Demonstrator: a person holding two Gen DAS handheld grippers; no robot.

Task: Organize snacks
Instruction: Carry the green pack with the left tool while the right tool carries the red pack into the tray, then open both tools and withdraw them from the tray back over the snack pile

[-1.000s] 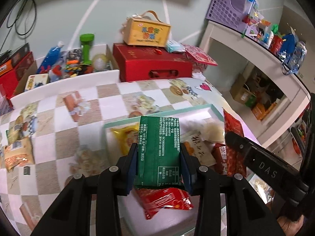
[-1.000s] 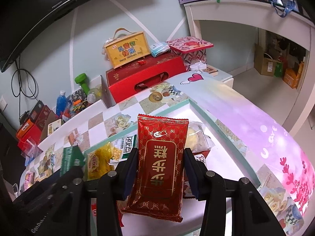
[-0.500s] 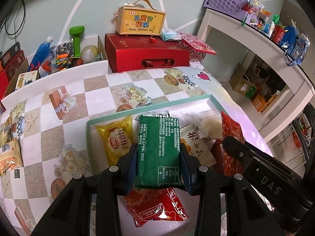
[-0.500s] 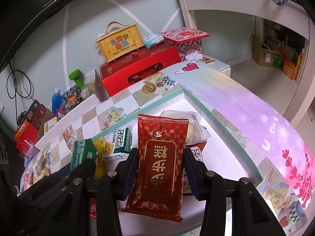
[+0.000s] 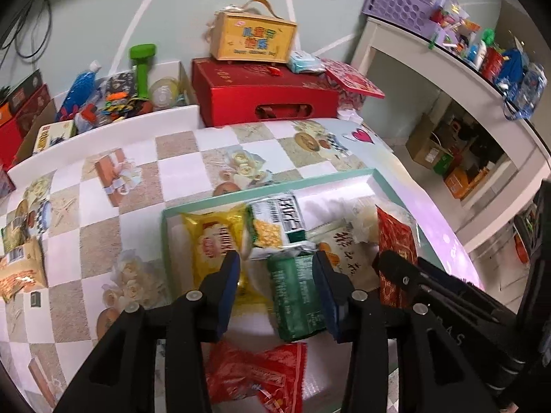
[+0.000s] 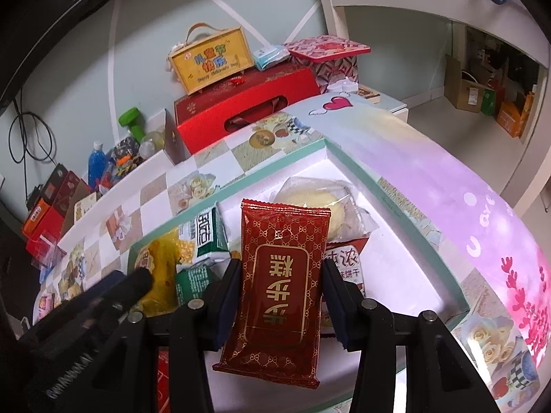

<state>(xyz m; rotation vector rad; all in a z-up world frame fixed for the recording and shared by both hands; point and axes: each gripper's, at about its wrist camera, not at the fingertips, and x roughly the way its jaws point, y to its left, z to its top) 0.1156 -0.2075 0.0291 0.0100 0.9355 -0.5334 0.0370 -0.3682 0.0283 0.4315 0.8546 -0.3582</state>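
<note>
A white tray with a teal rim [image 5: 261, 191] [image 6: 406, 213] holds several snack packs. My left gripper [image 5: 275, 285] is open over the tray. A green pack [image 5: 298, 297] lies loose between its fingers, against the right finger, tilted and blurred; it also shows in the right wrist view [image 6: 194, 285]. A yellow pack [image 5: 213, 241] and a green-white pack [image 5: 279, 223] lie behind it, a red pack [image 5: 261, 375] in front. My right gripper [image 6: 280, 292] is shut on a dark red pack with gold print [image 6: 279, 292], upright above the tray.
A red gift box [image 5: 265, 98] with a yellow box [image 5: 253, 39] on top stands behind the table. A white bin of clutter [image 5: 113, 93] is at back left. Loose snacks [image 5: 20, 265] lie at the left table edge. A white shelf [image 5: 458, 79] stands right.
My left gripper has opened and let go of the green pack, which has dropped and tilted toward the tray. The right gripper still holds the red pack.
</note>
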